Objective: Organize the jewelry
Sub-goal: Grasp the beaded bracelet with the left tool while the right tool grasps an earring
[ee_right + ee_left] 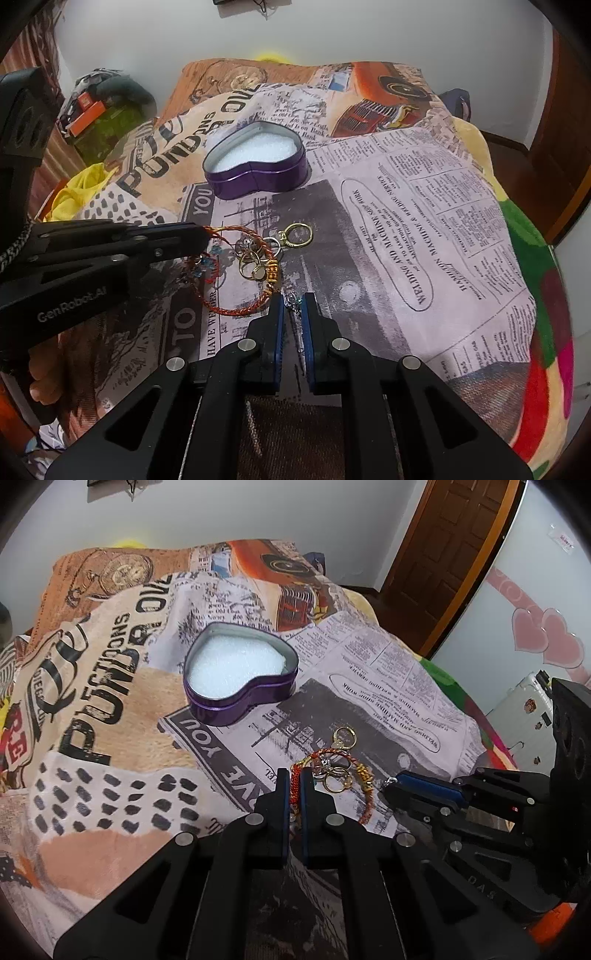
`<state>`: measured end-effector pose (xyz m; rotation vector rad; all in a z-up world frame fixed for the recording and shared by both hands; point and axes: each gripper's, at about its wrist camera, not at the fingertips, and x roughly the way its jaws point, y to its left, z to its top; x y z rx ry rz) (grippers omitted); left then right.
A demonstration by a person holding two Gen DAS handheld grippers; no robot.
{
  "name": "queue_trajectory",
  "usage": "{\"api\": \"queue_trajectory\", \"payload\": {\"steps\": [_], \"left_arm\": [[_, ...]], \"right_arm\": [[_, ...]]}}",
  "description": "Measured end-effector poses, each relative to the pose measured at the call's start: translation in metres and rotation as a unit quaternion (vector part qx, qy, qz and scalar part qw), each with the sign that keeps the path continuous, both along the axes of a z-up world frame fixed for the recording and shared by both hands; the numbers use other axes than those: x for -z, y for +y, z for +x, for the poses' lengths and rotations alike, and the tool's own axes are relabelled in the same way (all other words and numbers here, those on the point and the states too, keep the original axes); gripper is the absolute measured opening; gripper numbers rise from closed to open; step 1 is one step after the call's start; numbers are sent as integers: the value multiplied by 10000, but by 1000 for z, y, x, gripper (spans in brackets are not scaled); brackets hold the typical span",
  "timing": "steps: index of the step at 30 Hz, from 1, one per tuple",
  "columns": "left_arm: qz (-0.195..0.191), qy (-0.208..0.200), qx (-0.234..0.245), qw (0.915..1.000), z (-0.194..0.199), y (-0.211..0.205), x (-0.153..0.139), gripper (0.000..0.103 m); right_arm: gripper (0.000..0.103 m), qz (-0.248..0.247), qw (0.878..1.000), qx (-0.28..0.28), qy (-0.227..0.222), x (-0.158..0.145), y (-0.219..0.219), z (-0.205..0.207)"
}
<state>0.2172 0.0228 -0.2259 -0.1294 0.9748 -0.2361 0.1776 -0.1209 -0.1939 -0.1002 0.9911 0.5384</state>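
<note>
My left gripper (294, 775) is clamped on the red-and-gold bracelet (236, 310). My right gripper (294, 301) is pinched on a silver chain (299, 332) with a clear stone. Gold rings (258, 266) lie just ahead of both. Purple heart tin (236, 672), open and white-lined, sits farther ahead on the printed blanket (424, 240).

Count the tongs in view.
2: left tongs grip the bracelet; right tongs pinch a chain beside it. None appear hidden.
</note>
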Motion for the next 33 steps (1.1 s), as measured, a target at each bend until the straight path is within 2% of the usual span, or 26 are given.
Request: {"api": "queue_trajectory", "payload": {"steps": [11,22,29,33], "left_arm": [[134,-327,-165,9992,-26,13,-33,3],[514,-39,-553,9971,-47,46,-22,3],[584,-166,-291,9977,-49,30,-30,10],[553,-117,-134,9983,-38,16,-27,11]], "right_arm": [[9,107,9995,99,-291,-27,-4,-11],[9,149,9989,118,-434,-40,-2,-19],[9,114,9987,195,-461,-40,-8,-19],[9,39,9987,249,-443,-36,-13,-17]]}}
